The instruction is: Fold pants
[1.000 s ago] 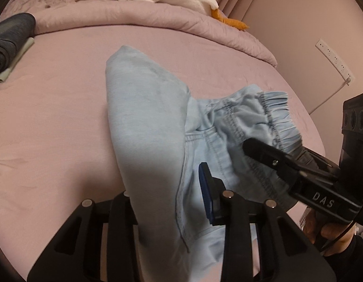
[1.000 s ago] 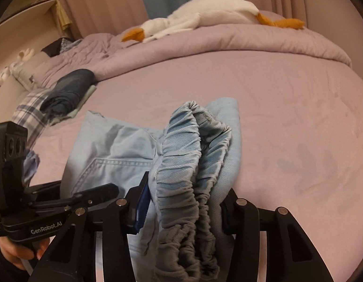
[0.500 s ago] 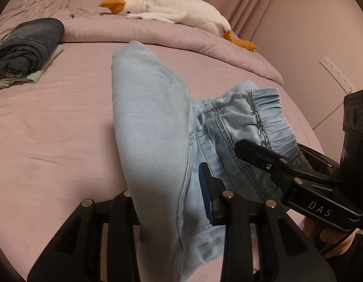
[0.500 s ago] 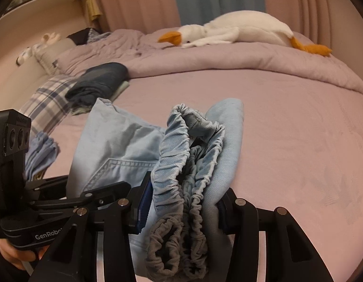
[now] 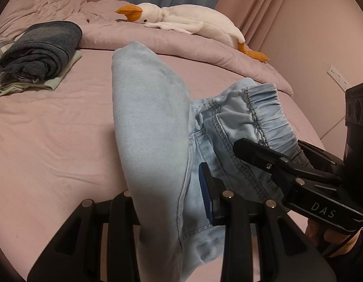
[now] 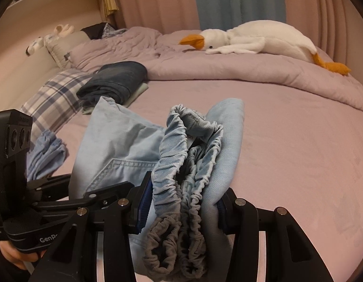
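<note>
Denim, pale blue: the pants (image 5: 153,141) hang bunched above the bed (image 5: 52,141), the left gripper (image 5: 167,202) clamped on a fold, the right gripper (image 6: 181,209) clamped on the elastic waistband (image 6: 179,164). Beyond lie folded clothes (image 5: 40,54), then a plush goose (image 6: 251,37).

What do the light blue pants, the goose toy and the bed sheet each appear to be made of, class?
Light blue pants: probably thin washed denim; matte, with a diagonal twill weave, stitched seams and a gathered elastic waistband.
Goose toy: plush, likely synthetic; fuzzy white body, orange beak and feet.
Bed sheet: soft pink fabric with a brushed, matte look and faint nap marks; the fibre cannot be told.
</note>
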